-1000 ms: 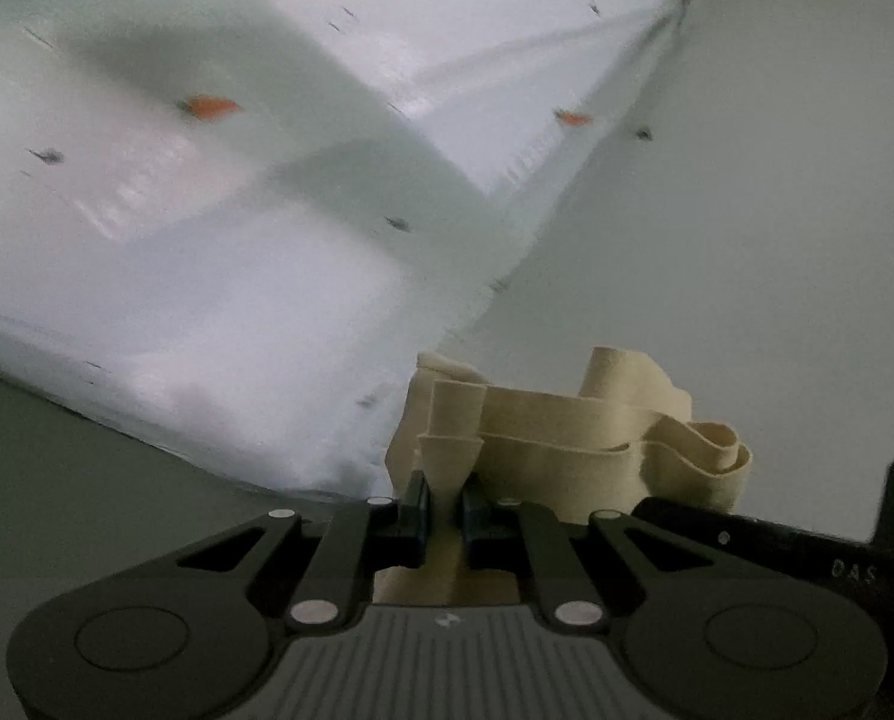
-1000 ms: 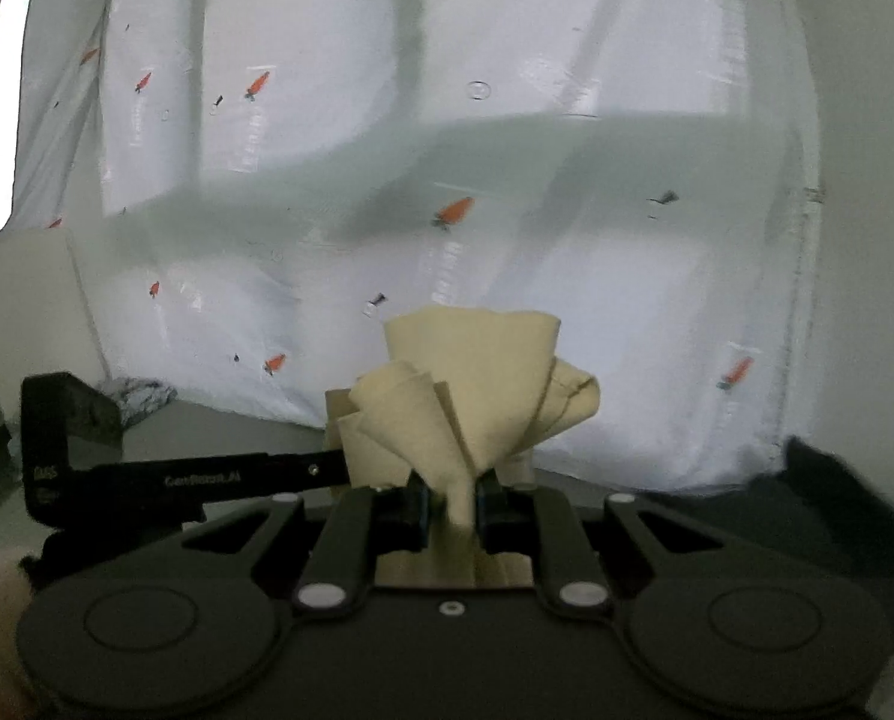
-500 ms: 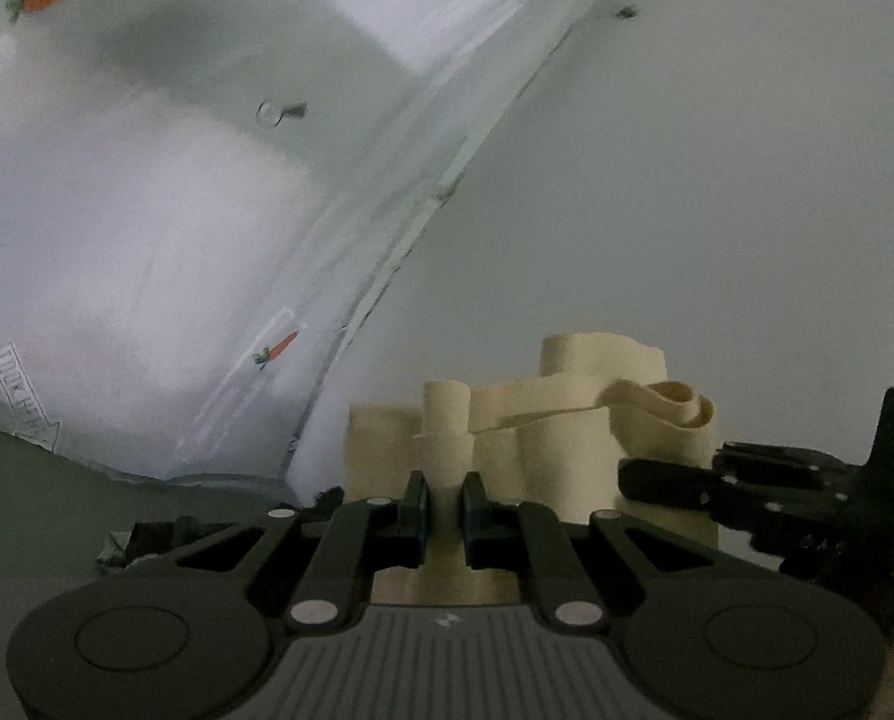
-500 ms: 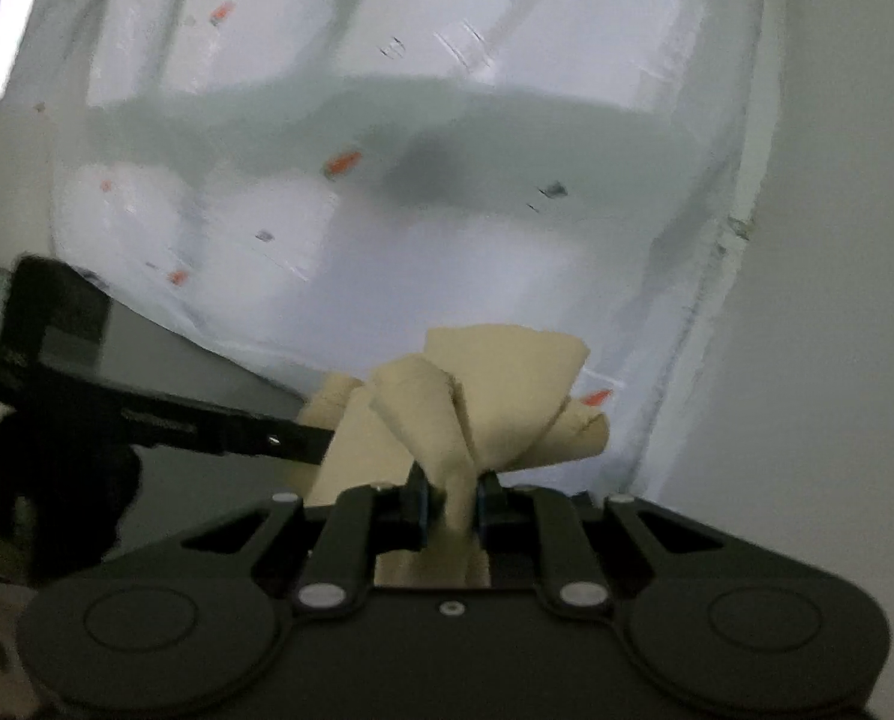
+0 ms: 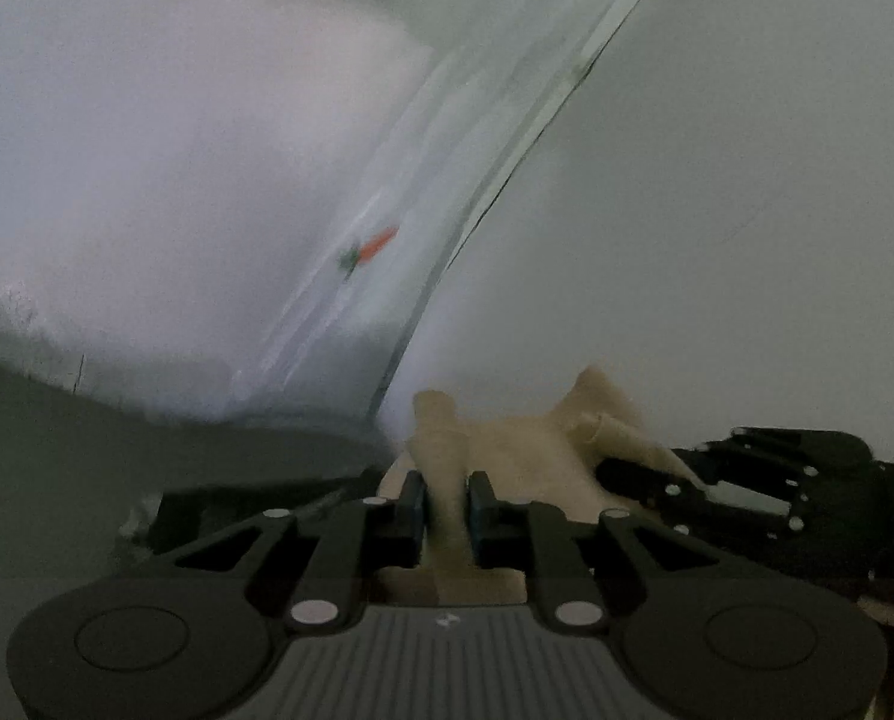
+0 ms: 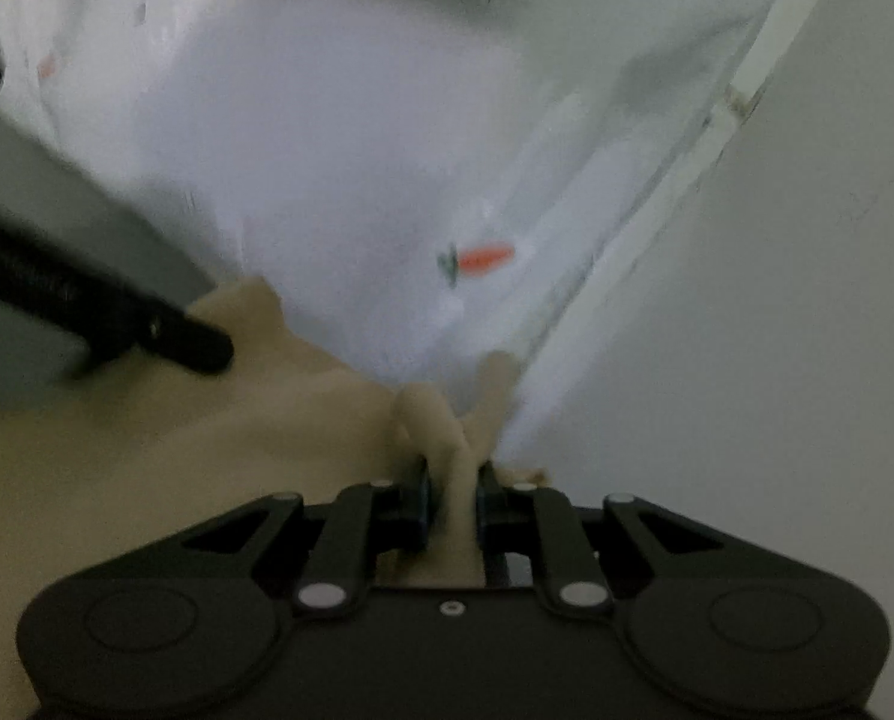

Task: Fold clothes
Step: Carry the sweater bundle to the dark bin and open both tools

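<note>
A cream garment [image 5: 525, 444] is bunched between both grippers. In the left wrist view a fold of it stands between the pads of my left gripper [image 5: 447, 498], whose jaws are opening; the cloth still fills the gap. The right gripper [image 5: 645, 468] shows at the right edge, on the same garment. In the right wrist view my right gripper [image 6: 453, 492] is shut on a twisted fold of the garment [image 6: 147, 420], which spreads out flat to the left. A black finger of the left gripper [image 6: 195, 348] rests at the cloth's far left edge.
A white plastic sheet with a carrot print [image 5: 207, 180] hangs close ahead, next to a plain white wall [image 5: 717, 180]. A dark grey surface [image 5: 57, 450] lies at the lower left. The sheet [image 6: 357, 150] and the wall [image 6: 777, 300] also fill the right wrist view.
Both grippers have swung toward the sheet's edge by the wall and sunk. The garment has dropped from a raised bunch and spread out flatter. The left jaws stand slightly wider.
</note>
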